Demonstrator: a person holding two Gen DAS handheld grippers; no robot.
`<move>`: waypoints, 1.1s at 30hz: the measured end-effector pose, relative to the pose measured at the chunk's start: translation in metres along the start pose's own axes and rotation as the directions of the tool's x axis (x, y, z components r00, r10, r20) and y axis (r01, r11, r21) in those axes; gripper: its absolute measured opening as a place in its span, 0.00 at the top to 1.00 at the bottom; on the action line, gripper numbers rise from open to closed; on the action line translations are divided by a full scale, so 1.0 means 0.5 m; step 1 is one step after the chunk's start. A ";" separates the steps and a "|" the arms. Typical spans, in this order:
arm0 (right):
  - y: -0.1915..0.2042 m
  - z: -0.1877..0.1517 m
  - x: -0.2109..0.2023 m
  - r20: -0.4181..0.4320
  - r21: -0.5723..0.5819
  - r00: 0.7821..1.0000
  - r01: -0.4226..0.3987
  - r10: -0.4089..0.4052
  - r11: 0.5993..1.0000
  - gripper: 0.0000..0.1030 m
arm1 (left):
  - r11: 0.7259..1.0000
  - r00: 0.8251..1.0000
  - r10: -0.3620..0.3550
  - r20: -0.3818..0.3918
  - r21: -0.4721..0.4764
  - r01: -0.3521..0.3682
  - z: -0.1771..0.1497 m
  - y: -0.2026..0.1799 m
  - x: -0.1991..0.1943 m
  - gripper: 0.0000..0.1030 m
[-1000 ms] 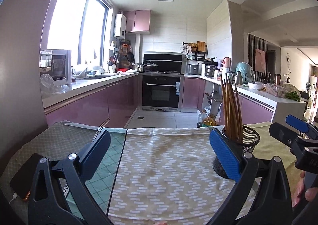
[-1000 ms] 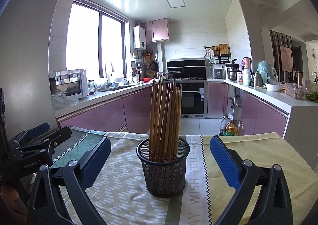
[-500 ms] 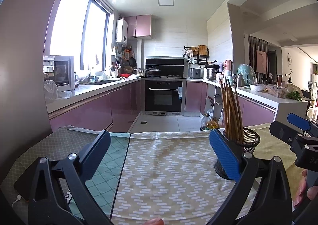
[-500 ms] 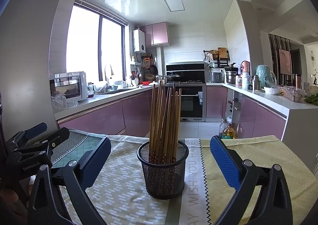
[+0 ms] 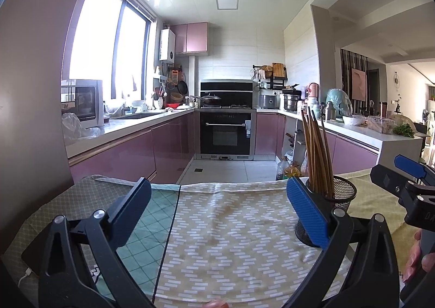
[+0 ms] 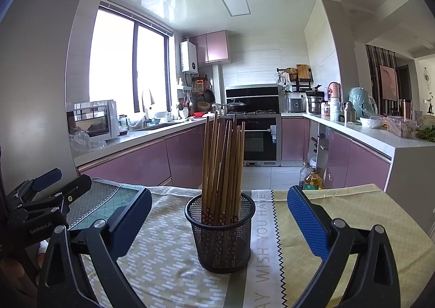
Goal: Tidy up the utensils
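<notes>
- Chopsticks (image 6: pixel 221 163), brown and long, stand in a bunch in a black mesh cup (image 6: pixel 220 234) in the middle of the right wrist picture.
- Their thin ends point up and fan out a little; their lower ends have small flower marks.
- The cup stands upright on a cloth (image 6: pixel 168 261) with a pattern of little white bars, which covers the surface.
- A strip of the cloth just right of the cup has the words "WISH YOU HAVE" on it.
- The right tongs (image 6: pixel 217 215) are wide apart and hold nothing; the cup sits between the two blue pads (image 6: pixel 307 223) but does not touch them.
- In the left wrist picture, the left tongs (image 5: pixel 216 210) are also wide apart and hold nothing.
- Between them lies only bare cloth.
- The same cup (image 5: pixel 330 210) shows at the right of that picture, partly behind the right blue pad.
- At the far right edge of that picture, fingers (image 5: pixel 417 259) hold the handle of the other tongs.
- At the lower left, a dark flat thing (image 5: pixel 32 256) with a white cable lies on a green checked cloth (image 5: pixel 146 229).
- Behind it all is a kitchen with pink cupboards (image 6: pixel 136 161) and a black oven (image 5: pixel 225 132).
</notes>
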State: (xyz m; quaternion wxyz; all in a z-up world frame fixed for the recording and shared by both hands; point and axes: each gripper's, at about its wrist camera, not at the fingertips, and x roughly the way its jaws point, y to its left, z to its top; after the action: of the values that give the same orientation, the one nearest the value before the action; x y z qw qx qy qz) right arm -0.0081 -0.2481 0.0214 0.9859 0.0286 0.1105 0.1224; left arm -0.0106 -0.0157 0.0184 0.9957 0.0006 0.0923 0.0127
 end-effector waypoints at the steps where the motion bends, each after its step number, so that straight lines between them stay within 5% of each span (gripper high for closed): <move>1: 0.000 0.000 0.000 -0.001 -0.001 1.000 0.001 -0.001 1.000 0.06 | 1.000 1.000 -0.003 0.000 -0.001 0.003 0.001 0.000 -0.001 0.05; 33: -0.005 -0.001 0.002 -0.001 0.001 1.000 0.003 -0.003 1.000 0.06 | 1.000 1.000 -0.006 0.000 -0.015 0.006 0.006 -0.002 -0.007 0.05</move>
State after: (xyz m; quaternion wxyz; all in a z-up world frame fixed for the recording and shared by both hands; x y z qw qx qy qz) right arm -0.0066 -0.2500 0.0207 0.9860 0.0288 0.1110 0.1208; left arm -0.0133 -0.0170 0.0221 0.9957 -0.0073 0.0922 0.0103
